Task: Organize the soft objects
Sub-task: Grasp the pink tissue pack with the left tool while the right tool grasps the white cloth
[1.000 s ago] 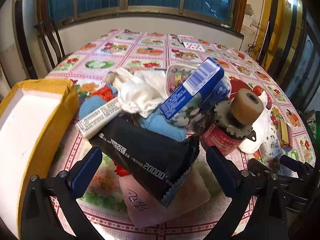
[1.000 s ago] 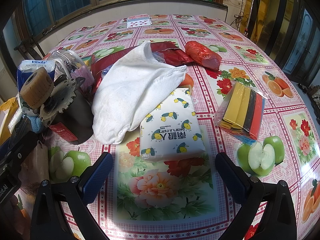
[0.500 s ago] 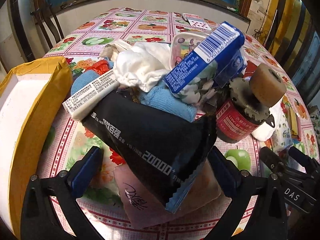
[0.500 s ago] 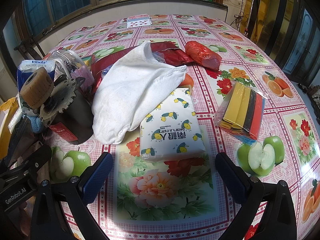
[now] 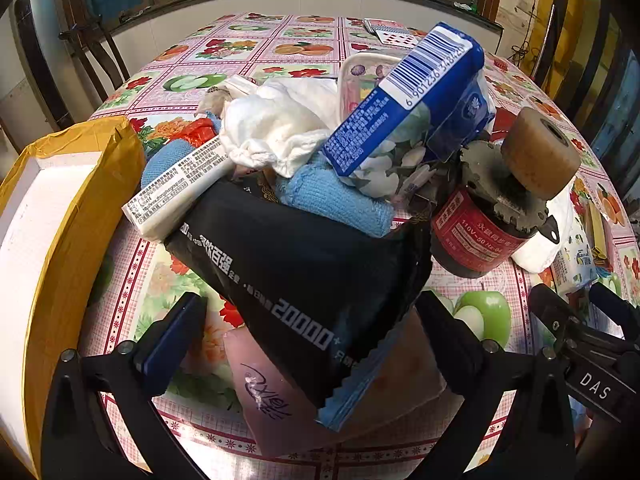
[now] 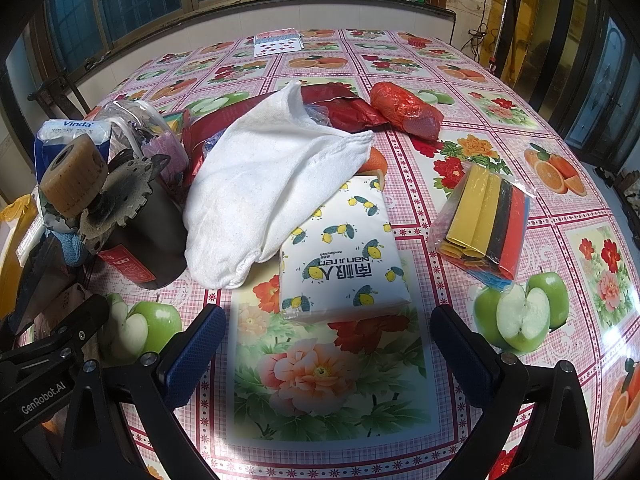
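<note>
Left hand-held gripper (image 5: 308, 332), fingers spread and empty, straddling the near end of the black pouch (image 5: 304, 272), whose long axis runs away toward the blue towel (image 5: 340, 200); right hand-held gripper (image 6: 324, 344), likewise spread, is farther off.

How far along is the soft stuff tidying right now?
Hardly begun. Nothing looks sorted: the black pack, blue cloth and white rag lie heaped, and the towel drapes over the tissue pack. Both the left gripper and right gripper are open and empty. All of it remains.
</note>
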